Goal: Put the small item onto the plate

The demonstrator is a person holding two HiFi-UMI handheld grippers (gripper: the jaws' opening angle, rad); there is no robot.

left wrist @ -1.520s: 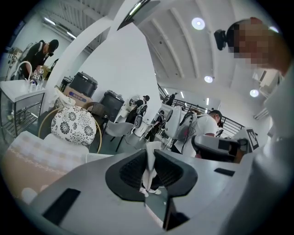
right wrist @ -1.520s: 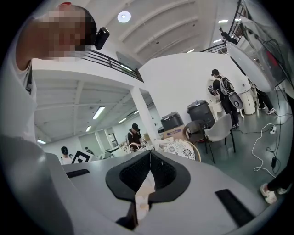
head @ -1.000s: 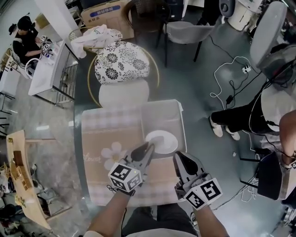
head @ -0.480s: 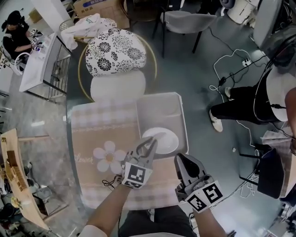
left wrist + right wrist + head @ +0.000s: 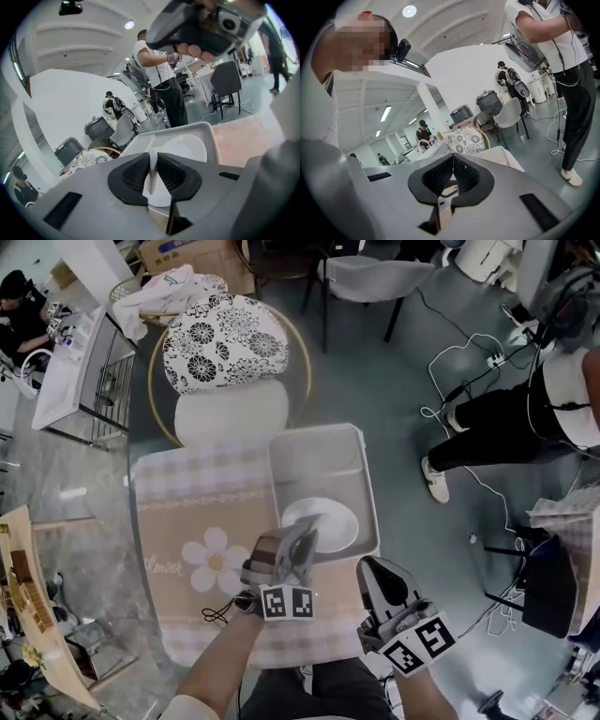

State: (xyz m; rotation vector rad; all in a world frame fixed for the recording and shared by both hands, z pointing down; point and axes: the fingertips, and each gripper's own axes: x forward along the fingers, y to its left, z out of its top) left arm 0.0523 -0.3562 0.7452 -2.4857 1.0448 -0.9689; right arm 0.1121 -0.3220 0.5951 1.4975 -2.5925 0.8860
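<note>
currently left tongs (image 5: pixel 310 529) (image 5: pixel 151 158) are clamped on a thin white item (image 5: pixel 150 174), pinched upright between the pads. their tips hang over the near-left edge of the plate (image 5: pixel 330 519) (image 5: pixel 187 146); cannot tell if the item touches it. plate sits in the near part of a white tray (image 5: pixel 317 433) (image 5: pixel 212 136) on the right side of the table (image 5: pixel 141 521), beside a flower mat (image 5: pixel 211 559). right tongs (image 5: pixel 377 568) (image 5: pixel 453 157) are closed and empty, near the table's near-right edge, apart from the plate.

The glass table (image 5: pixel 132 512) carries a flowered checked cloth (image 5: pixel 206 512) and a white tray (image 5: pixel 319 451).
</note>
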